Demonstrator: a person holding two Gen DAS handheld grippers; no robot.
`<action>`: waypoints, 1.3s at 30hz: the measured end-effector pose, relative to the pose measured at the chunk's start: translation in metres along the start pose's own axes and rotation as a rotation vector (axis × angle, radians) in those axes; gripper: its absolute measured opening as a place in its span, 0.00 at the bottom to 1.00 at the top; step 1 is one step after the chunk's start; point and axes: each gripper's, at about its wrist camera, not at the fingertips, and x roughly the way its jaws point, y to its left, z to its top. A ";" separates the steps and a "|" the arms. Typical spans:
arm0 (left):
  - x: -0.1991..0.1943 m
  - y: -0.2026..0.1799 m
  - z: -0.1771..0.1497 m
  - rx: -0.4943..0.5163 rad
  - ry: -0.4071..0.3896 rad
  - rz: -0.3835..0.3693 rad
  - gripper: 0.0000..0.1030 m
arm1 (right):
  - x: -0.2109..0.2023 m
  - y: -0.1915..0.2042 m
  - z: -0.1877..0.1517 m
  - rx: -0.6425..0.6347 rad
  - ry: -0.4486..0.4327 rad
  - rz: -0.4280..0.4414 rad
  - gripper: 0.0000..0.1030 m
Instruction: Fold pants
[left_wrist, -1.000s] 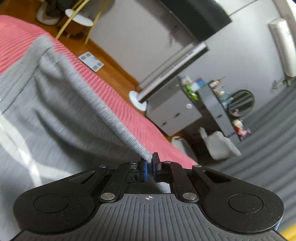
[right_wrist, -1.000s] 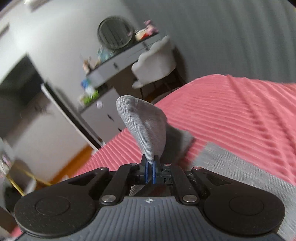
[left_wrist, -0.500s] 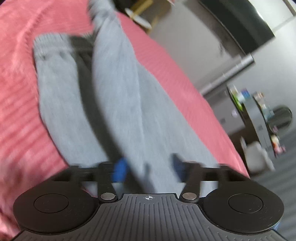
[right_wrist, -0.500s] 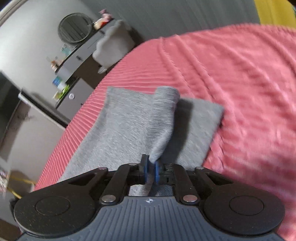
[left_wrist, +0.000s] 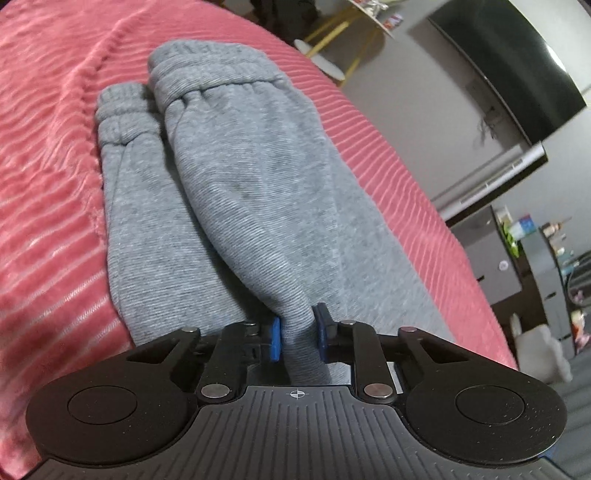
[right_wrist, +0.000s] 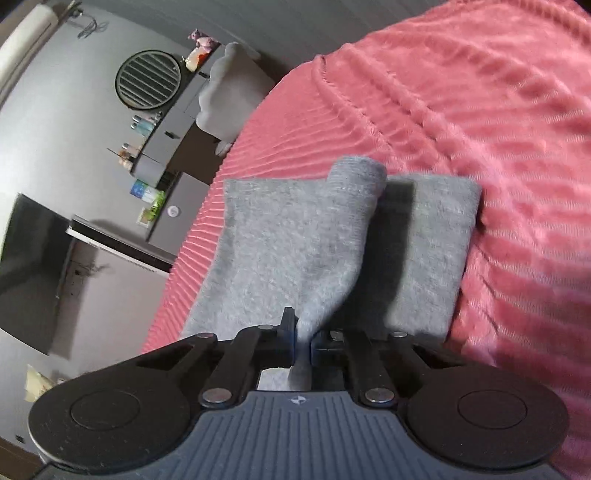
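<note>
Bedroom, home: bed with pink ribbed blanket (right_wrist: 480, 110); wall TV (left_wrist: 517, 66); grey dresser (right_wrist: 166, 147) (bottles, round mirror (right_wrist: 148, 80) above); white chair (right_wrist: 225, 92).

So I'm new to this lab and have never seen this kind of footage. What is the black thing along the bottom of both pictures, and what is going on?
The black shape is a hand-held gripper with two blue-padded fingers; a person carries one in each hand, and a wide-angle camera on each looks forward along its fingers. One picture comes from the left gripper, the other from the right gripper. Grey pants lie partly folded on a pink ribbed bedspread. Both grippers' jaws are closing on a pinched fold of the grey fabric. Behind are a dresser and a round mirror.
</note>
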 end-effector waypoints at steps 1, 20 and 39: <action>0.005 -0.004 -0.003 0.009 0.000 0.007 0.18 | 0.002 -0.001 0.002 0.017 -0.002 -0.013 0.11; -0.040 -0.004 0.009 0.041 0.008 -0.049 0.14 | -0.040 0.025 -0.003 -0.246 -0.177 -0.216 0.05; 0.015 -0.060 -0.041 0.297 0.109 0.038 0.73 | 0.029 0.073 -0.081 -0.074 0.430 0.261 0.70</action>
